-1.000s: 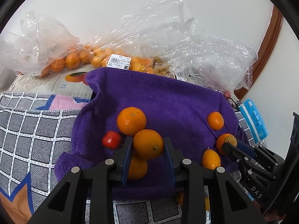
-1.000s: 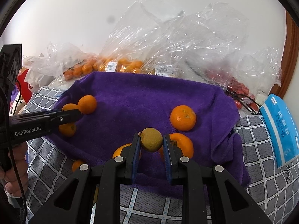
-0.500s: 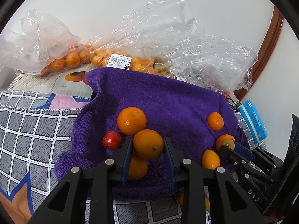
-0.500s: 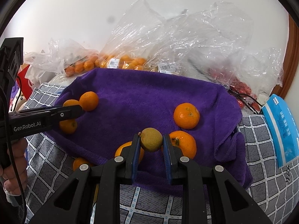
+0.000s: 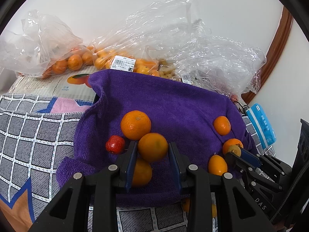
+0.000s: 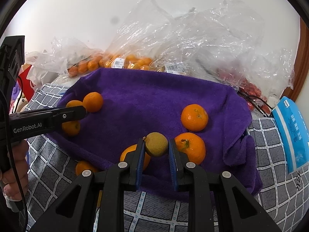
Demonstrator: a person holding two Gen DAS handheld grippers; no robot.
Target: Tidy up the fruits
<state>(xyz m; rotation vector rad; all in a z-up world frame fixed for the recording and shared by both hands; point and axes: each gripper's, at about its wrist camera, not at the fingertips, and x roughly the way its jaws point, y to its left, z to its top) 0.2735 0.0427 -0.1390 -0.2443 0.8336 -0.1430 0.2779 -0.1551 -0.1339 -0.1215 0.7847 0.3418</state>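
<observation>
A: Fruits lie loose on the purple towel [image 5: 173, 100], and each gripper is pinching one. The left gripper [image 5: 152, 152] is clamped on an orange mandarin [image 5: 153, 147], held just above the cloth.

B: And the right one?

A: The right gripper [image 6: 156, 147] is pressed against a small yellow-green fruit [image 6: 156, 144], its pads tight on both sides. In the left wrist view that same fruit shows at the towel's right edge, just in front of another mandarin.

B: What has changed over the last second?

A: Very little. Both hands have stayed put and neither grip has loosened. In the right wrist view the towel and the loose fruit sit slightly lower in the frame than a second ago, but I read that as a small wobble, not a real move.

B: So what does that mean for the sorting?

A: My judgement: both picks are done and both carries are pending. The bags [image 5: 135, 58] of oranges at the back look like likely destinations, though I cannot tell which fruit belongs where.

B: What is left on the cloth?

A: Several mandarins, a small red fruit [image 5: 115, 144] beside the left fingers [image 5: 131, 160], and one or two pieces off the towel on the checked cover [image 5: 34, 135].
</observation>
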